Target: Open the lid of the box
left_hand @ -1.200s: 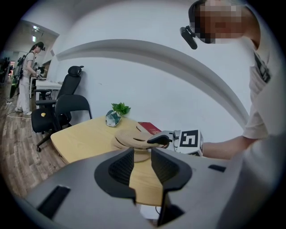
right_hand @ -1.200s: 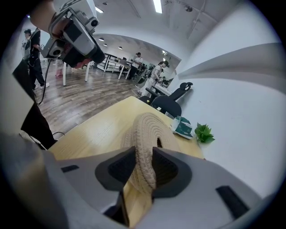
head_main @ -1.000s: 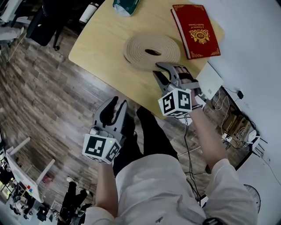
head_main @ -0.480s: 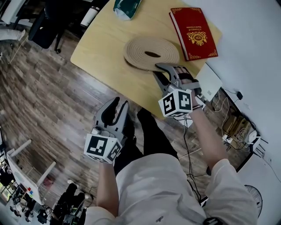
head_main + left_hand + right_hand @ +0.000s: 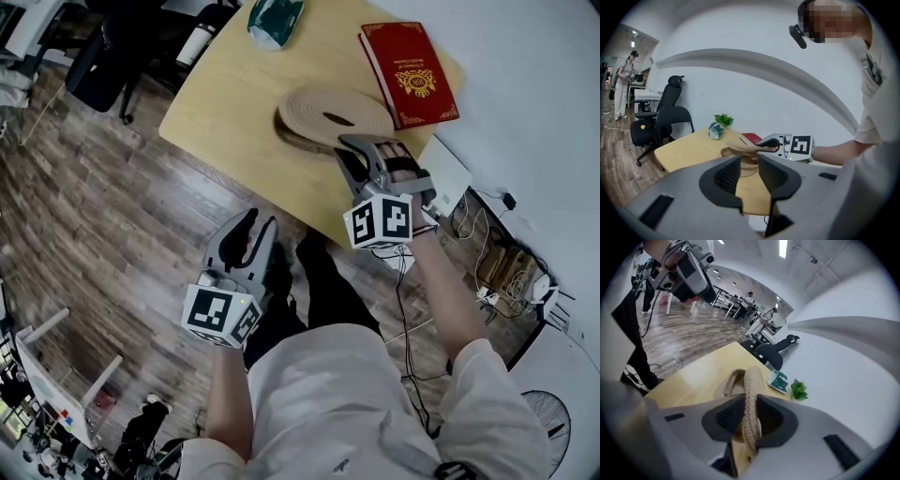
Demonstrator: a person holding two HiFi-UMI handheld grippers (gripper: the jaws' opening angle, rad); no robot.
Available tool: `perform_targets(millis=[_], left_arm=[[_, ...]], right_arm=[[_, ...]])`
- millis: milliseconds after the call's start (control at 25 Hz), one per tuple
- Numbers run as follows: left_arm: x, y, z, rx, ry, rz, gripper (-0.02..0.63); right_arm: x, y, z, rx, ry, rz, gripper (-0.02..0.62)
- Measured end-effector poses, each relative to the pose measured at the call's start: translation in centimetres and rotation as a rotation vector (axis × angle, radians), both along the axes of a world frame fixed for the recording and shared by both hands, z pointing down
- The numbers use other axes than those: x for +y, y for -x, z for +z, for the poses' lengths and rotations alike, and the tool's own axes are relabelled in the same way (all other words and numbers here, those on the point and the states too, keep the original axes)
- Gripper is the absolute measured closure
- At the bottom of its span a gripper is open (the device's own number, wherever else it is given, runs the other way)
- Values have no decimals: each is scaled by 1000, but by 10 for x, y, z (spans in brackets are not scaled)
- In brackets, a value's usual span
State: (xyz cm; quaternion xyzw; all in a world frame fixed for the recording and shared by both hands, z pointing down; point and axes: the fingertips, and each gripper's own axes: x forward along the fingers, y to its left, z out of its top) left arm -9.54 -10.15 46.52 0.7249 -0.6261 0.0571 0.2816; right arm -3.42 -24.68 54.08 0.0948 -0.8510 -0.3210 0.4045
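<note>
A round woven rope box stands on the light wood table (image 5: 234, 103). Its flat rope lid (image 5: 328, 108) is tilted, near edge raised off the box's base (image 5: 298, 139). My right gripper (image 5: 349, 145) has that near rim between its jaws, which are closing, pads pressing on the rope. In the right gripper view the lid's rim (image 5: 752, 378) runs upright between the pads (image 5: 729, 417). My left gripper (image 5: 258, 223) hangs over the floor, short of the table, jaws slightly apart with nothing between them. The left gripper view shows the lid (image 5: 740, 148) and the right gripper (image 5: 761, 144) beyond its jaws.
A red book (image 5: 410, 70) lies on the table right of the box. A green packet (image 5: 274, 19) sits at the far edge, with a bottle (image 5: 194, 42) and an office chair (image 5: 94, 66) beyond. A white block (image 5: 450, 173) and cables lie at the right.
The lid's near edge has lifted off the box's base in the right gripper's hold. The left gripper has stayed in place.
</note>
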Motion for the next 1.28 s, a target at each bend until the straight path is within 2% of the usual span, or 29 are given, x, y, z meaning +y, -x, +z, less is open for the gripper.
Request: perform_targets(millis=[280,720,1080,1280], left_arm=[[18,6,-16,1,-35,56,491],[47,18,-43,-2,-85,166,491],[67,19,-53,2,-114,265,491],[78,18,-59,3,-131,320,492]], right_arm=[[18,-3,-18,38,-92,26,520],[67,9,-68,14,-180,74,520],[117,9,-87,20,-232,104,520],[142,6,-95,32,-230,140,518]])
